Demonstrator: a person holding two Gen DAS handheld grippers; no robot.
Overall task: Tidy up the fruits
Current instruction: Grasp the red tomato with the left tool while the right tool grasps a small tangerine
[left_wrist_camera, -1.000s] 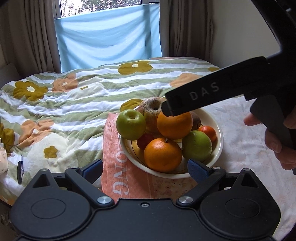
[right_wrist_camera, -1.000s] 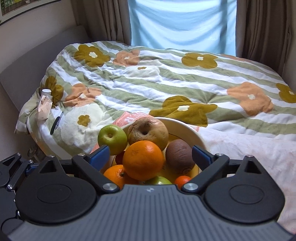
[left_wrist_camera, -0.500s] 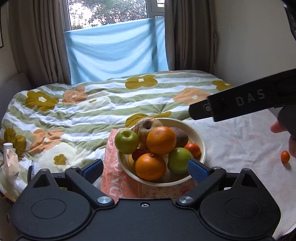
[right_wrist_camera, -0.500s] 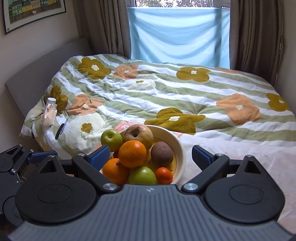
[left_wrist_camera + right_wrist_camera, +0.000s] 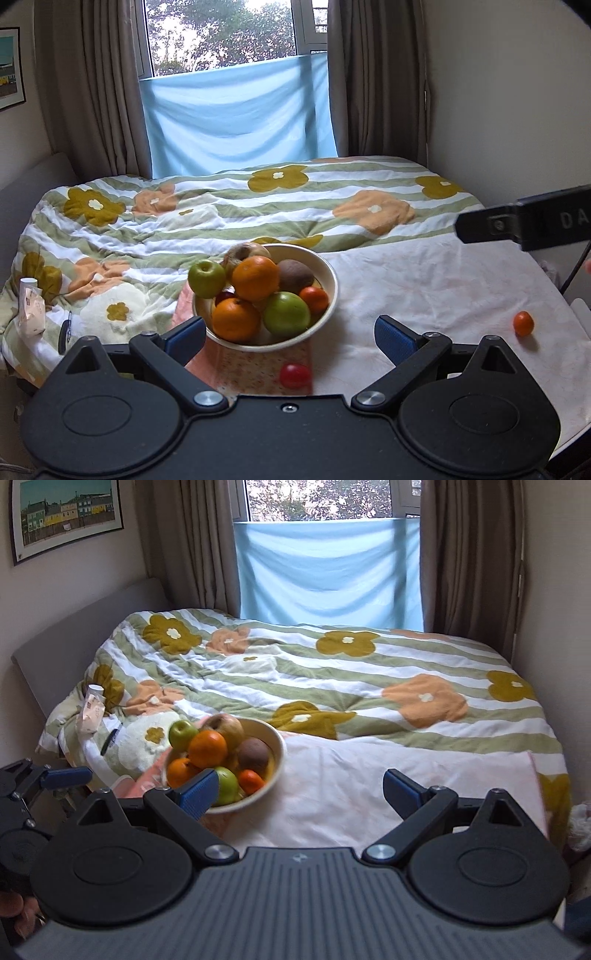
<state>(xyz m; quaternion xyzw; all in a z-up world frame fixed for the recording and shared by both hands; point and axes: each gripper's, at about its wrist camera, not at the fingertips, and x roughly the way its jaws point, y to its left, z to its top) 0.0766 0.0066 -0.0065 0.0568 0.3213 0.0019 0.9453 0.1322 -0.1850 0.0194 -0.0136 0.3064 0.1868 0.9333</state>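
Both your tongs, left gripper (image 5: 290, 334) and right gripper (image 5: 301, 788), hang spread and empty, pulled back from the heaped bowl (image 5: 328, 295) near the white cloth's left edge, revealing a red fruit (image 5: 294, 375) and a tangerine (image 5: 523, 323) to gather.

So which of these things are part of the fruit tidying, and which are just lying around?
Part of the job:
- bowl piled with fruit
- small orange fruit loose on the white cloth
- small red fruit in front of the bowl

Just lying about:
- flowered quilt
- picture on the wall
- blue cloth over the window
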